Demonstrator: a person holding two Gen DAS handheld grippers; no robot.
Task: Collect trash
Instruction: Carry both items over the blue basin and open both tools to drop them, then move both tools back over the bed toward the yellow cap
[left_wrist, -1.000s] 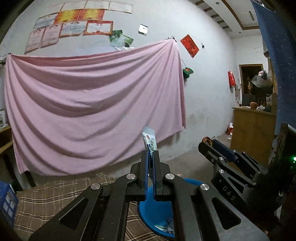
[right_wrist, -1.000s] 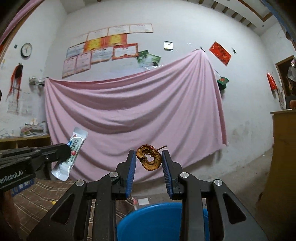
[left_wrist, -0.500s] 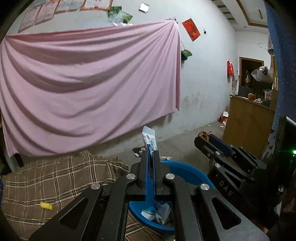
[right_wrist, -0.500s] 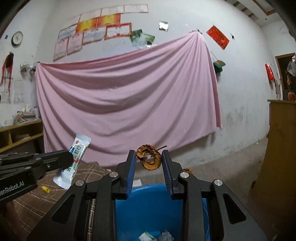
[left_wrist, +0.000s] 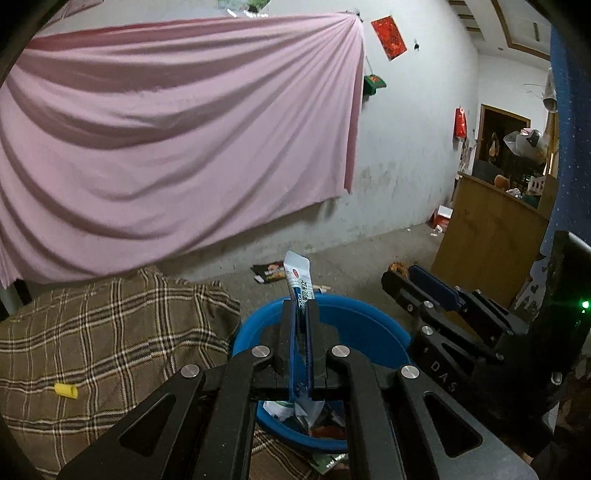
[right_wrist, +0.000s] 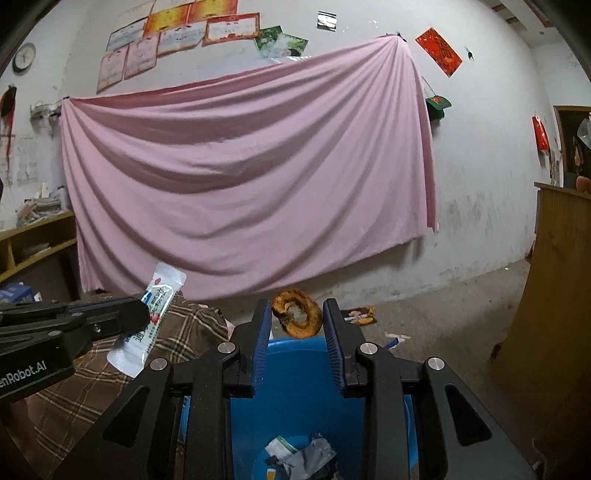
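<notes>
My left gripper (left_wrist: 298, 308) is squeezed tight on a white and blue wrapper (left_wrist: 298, 280), which stands up out of my jaws on edge; from my right-hand camera the same wrapper (right_wrist: 149, 319) sticks out both above and below the left gripper's (right_wrist: 142, 315) tip, tilted. My right gripper (right_wrist: 297, 319) has its jaws partly apart with a brown, ring-shaped piece of dried fruit peel (right_wrist: 296, 313) pinched between the blue pads (right_wrist: 260, 343); the peel sits at the very tips and touches both sides. In the left view the right gripper (left_wrist: 400, 273) shows from the side with the peel (left_wrist: 398, 266) at its end.

The blue bucket (left_wrist: 354, 325) is my landmark. Both grippers hang above it: the left one over its near rim, the right one over its right side. Inside the bucket lie crumpled wrappers (right_wrist: 301, 456). Just left of the bucket spreads a brown checked blanket (left_wrist: 92, 332), touching its side, and a small yellow scrap (left_wrist: 66, 390) lies on that blanket, well to the left of the bucket. Beyond the bucket, on the concrete floor (left_wrist: 369, 254), is a flat printed snack packet (left_wrist: 269, 274). Farther back hangs a pink sheet (left_wrist: 177, 140) across the wall. To the right of the bucket stands a wooden cabinet (left_wrist: 487, 236).
</notes>
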